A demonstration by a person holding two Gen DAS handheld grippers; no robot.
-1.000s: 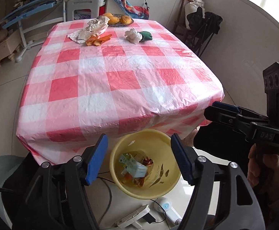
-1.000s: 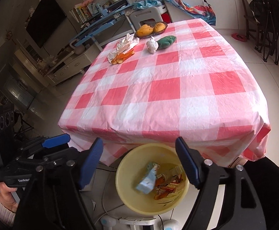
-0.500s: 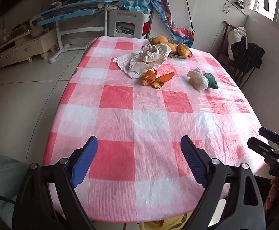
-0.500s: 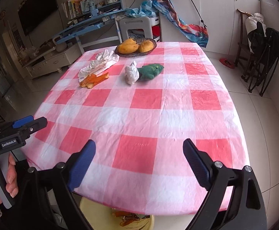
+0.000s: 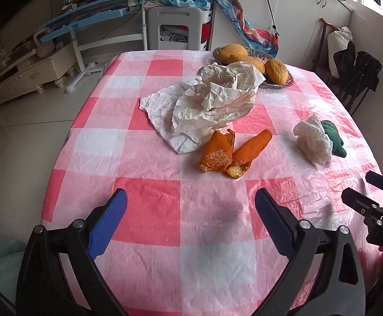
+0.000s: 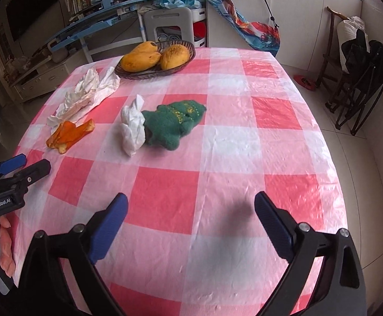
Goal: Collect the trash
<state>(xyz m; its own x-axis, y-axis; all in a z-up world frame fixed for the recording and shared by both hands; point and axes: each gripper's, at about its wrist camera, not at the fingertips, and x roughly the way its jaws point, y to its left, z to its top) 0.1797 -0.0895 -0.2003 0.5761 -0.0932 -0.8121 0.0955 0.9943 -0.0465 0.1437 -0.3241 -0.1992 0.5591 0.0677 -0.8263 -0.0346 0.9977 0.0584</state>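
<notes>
On the red-and-white checked table [image 5: 152, 197] lie orange peels [image 5: 230, 150] [image 6: 70, 134], a large crumpled white paper [image 5: 209, 102] [image 6: 86, 94] and a small crumpled white tissue [image 5: 313, 139] [image 6: 133, 129]. My left gripper [image 5: 190, 216] is open and empty, above the table a little short of the peels. My right gripper [image 6: 190, 216] is open and empty, above the table short of the tissue. Each gripper shows at the edge of the other's view [image 5: 370, 192] [image 6: 23, 166].
A green plush toy [image 6: 173, 123] lies against the tissue. A basket of mangoes [image 6: 154, 58] stands at the table's far side. Shelves, a white stool [image 5: 175, 26] and a cabinet stand beyond; a chair with dark clothes [image 6: 362, 60] stands to the right.
Both grippers rose from over the yellow trash bowl below the table edge and moved forward over the table toward the trash. The bowl has left view. Both stay open and empty.
</notes>
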